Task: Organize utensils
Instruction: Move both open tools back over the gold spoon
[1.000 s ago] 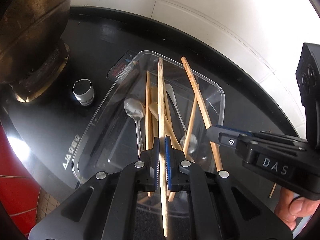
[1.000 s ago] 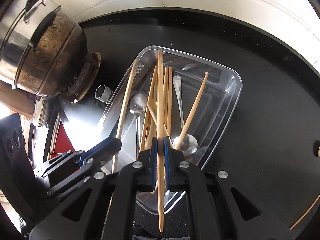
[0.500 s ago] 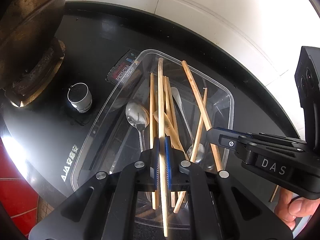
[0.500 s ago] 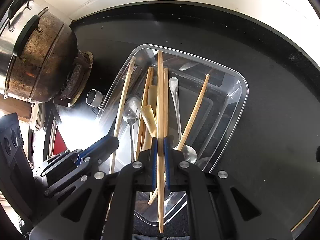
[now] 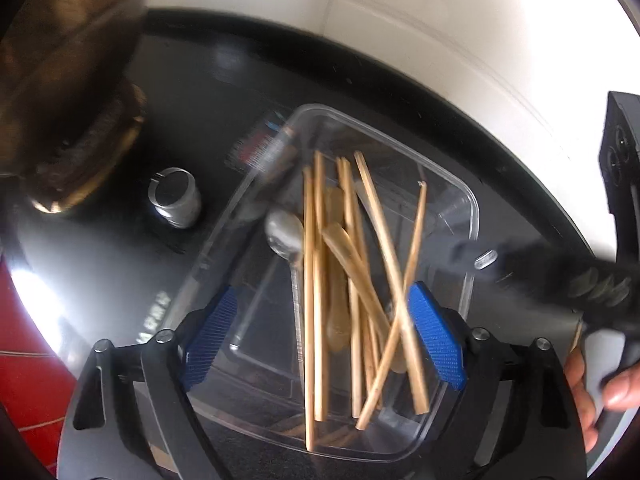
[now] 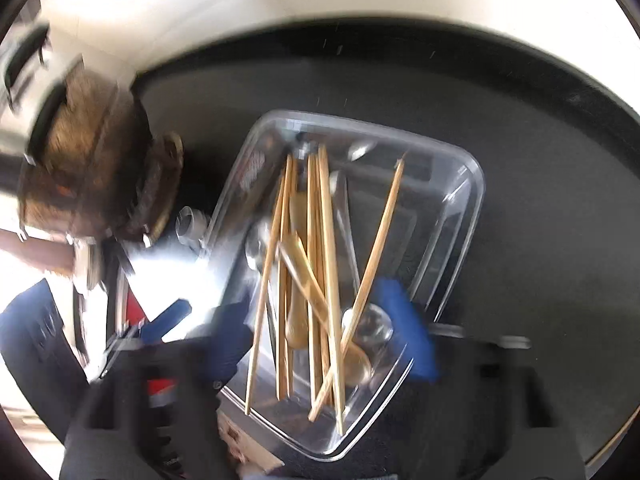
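A clear plastic tray [image 5: 460, 188] [image 6: 468, 184] sits on the black stovetop and holds several wooden chopsticks [image 5: 310, 280] [image 6: 330, 264], a wooden spoon [image 5: 348, 248] and metal spoons [image 5: 284, 232] [image 6: 370, 326]. My left gripper [image 5: 320, 340] is open above the tray's near end, holding nothing. My right gripper [image 6: 320, 332] is open too, blurred by motion, above the same end; it also shows at the right of the left wrist view [image 5: 560, 268].
A scorched metal pot [image 5: 60, 92] [image 6: 80, 152] stands on the burner at the left. A silver stove knob [image 5: 174, 198] [image 6: 190, 224] is between pot and tray. White tiled wall [image 5: 400, 20] runs behind the stove.
Both grippers have opened and let go of their chopsticks, which now lie in the tray. Both views are blurred as the grippers move.
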{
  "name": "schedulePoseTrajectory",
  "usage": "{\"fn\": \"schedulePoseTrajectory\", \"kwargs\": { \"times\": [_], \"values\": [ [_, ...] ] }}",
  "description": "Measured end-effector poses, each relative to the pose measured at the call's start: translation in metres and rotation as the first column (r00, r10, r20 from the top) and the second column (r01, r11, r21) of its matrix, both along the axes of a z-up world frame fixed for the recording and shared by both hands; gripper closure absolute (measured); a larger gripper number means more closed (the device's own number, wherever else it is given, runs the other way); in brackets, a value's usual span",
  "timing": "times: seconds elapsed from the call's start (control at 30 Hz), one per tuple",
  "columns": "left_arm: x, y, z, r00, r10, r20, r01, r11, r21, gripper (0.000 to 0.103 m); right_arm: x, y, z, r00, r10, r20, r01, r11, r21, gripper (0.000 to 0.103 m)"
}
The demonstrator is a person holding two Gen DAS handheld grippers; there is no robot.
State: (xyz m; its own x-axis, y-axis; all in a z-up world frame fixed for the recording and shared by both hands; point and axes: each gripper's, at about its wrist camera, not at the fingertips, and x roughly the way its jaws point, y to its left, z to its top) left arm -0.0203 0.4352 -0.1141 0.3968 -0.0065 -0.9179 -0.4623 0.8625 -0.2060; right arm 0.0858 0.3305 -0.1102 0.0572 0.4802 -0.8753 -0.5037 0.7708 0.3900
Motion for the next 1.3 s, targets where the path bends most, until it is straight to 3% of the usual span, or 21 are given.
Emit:
{"fn": "schedulePoseTrajectory", "kwargs": {
  "times": [0.3, 0.67, 0.83, 1.03, 1.17, 1.3],
  "values": [
    [-0.011, -0.002, 0.003, 1.0, 0.019, -0.006, -0.019, 1.0, -0.01, 0.018, 0.0, -0.018, 0.009, 1.0, -0.02, 0.001, 0.02, 1.0, 0.022, 0.03],
    [-0.011, -0.047, 0.015, 0.998, -0.055, -0.001, 0.055, 0.998, 0.016, 0.018, -0.017, -0.072, 0.02, 0.995, -0.093, 0.021, 0.092, 0.995, 0.045, 0.03],
    [0.0, -0.097, 0.018, 0.99, -0.141, -0.005, 0.141, 0.99, 0.023, 0.018, -0.019, -0.127, 0.019, 0.986, -0.165, 0.015, 0.164, 0.985, 0.051, 0.03],
    [0.011, -0.185, 0.015, 0.964, -0.264, -0.022, 0.264, 0.964, 0.014, 0.018, -0.023, -0.225, 0.016, 0.965, -0.261, 0.011, 0.26, 0.965, 0.041, 0.03],
    [0.019, -0.251, 0.012, 0.93, -0.365, -0.03, 0.366, 0.93, 0.017, 0.018, -0.025, -0.295, 0.012, 0.946, -0.324, 0.031, 0.323, 0.946, 0.022, 0.03],
    [0.026, -0.325, 0.004, 0.875, -0.482, -0.052, 0.484, 0.875, 0.025, 0.018, -0.028, -0.375, 0.001, 0.916, -0.4, 0.023, 0.4, 0.917, 0.006, 0.03]
  ]
}}
